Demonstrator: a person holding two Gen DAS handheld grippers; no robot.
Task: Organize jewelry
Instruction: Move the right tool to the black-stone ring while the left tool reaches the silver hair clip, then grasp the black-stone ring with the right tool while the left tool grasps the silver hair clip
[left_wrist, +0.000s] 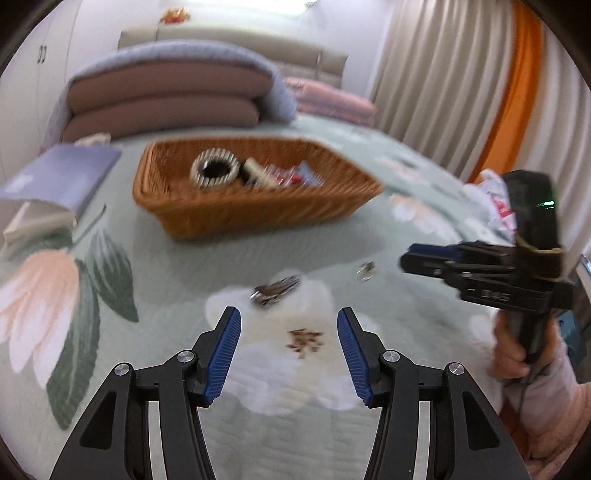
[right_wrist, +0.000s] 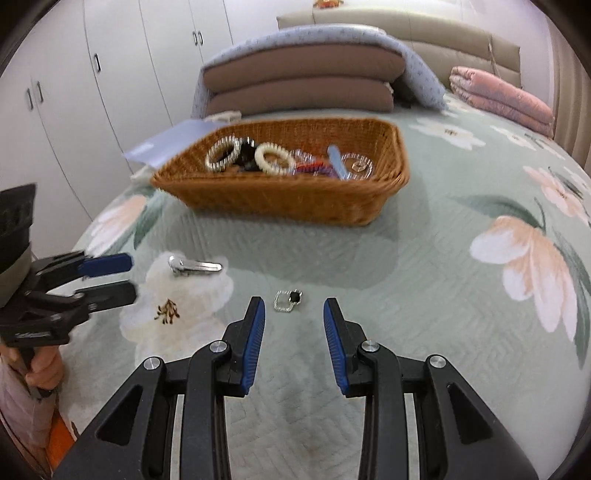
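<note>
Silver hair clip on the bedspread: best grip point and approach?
Judging from the right wrist view, the silver hair clip lies flat on the bedspread, long axis sideways. Come from above with the open left gripper, jaws across its narrow width near the thicker hinged end.

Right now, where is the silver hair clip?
The silver hair clip lies on the bedspread, left of the small brooch, just ahead of the left gripper.

Woven wicker basket (right_wrist: 280, 201), rough and matt. Quilted cloth bedspread (right_wrist: 424, 258), matt. The hair clip (right_wrist: 195, 266) looks like glossy metal. Gripper pads (right_wrist: 255, 339) seem ribbed blue rubber.
</note>
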